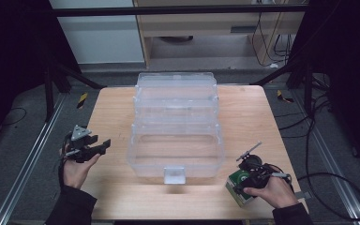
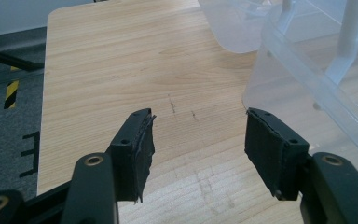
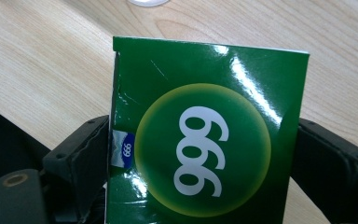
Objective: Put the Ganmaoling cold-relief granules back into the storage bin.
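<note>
1. The right hand-held gripper [image 1: 240, 183] sits at the near right corner of the wooden counter [image 1: 248, 117], held in the person's right hand [image 1: 274, 192].
2. Its two black jaws pinch a green box [image 3: 205, 130] from both sides; in the right gripper view each pad presses against a side wall of the box.
3. The box face shows a yellow-ringed circle with white digits, and a small blue label sits on its left edge.
4. In the high view the green box [image 1: 238, 183] is just off the front right corner of a clear plastic storage box [image 1: 176, 136].
5. That storage box stands open in the middle of the counter, with its tiers stepped back away from the person and a latch at its front edge.
6. The left hand-held gripper [image 1: 104, 145] is at the left edge of the counter, held in the left hand [image 1: 77, 168].
7. Its jaws are spread wide with bare wood between them, and its right pad [image 2: 270, 149] is just beside the wall of the clear storage box [image 2: 317, 74].
</note>
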`<state>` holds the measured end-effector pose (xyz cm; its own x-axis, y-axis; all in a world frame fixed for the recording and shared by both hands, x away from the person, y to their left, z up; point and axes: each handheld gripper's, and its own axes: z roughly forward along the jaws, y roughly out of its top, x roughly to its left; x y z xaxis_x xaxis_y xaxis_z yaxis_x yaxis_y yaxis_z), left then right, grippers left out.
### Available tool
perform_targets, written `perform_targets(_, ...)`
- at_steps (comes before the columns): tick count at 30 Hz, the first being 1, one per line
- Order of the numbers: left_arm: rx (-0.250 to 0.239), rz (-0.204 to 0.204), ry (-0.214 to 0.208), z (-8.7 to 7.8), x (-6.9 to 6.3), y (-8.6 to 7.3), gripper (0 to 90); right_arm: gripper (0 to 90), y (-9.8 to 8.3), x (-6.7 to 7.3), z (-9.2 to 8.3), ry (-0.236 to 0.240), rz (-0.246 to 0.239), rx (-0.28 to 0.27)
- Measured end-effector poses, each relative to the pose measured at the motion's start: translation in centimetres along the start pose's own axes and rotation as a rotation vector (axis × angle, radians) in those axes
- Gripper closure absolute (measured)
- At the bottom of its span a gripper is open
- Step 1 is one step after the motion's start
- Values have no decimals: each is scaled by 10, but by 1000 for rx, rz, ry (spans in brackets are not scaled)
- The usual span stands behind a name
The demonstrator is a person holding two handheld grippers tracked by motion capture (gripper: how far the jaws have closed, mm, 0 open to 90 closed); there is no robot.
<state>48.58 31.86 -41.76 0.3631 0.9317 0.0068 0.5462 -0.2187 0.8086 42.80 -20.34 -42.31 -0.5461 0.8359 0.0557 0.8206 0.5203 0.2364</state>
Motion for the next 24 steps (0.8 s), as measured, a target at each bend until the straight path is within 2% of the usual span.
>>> perform_targets(13, 2, 2, -2, 0, -1, 0, 410, 136, 4, 0, 5, -2, 10, 47)
perform_targets(16, 5, 4, -2, 1, -1, 0, 411, 151, 5, 1, 4, -1, 25, 52)
perform_targets(24, 9, 7, -3, 1, -1, 0, 410, 167, 6, 1, 1, -16, 6, 57)
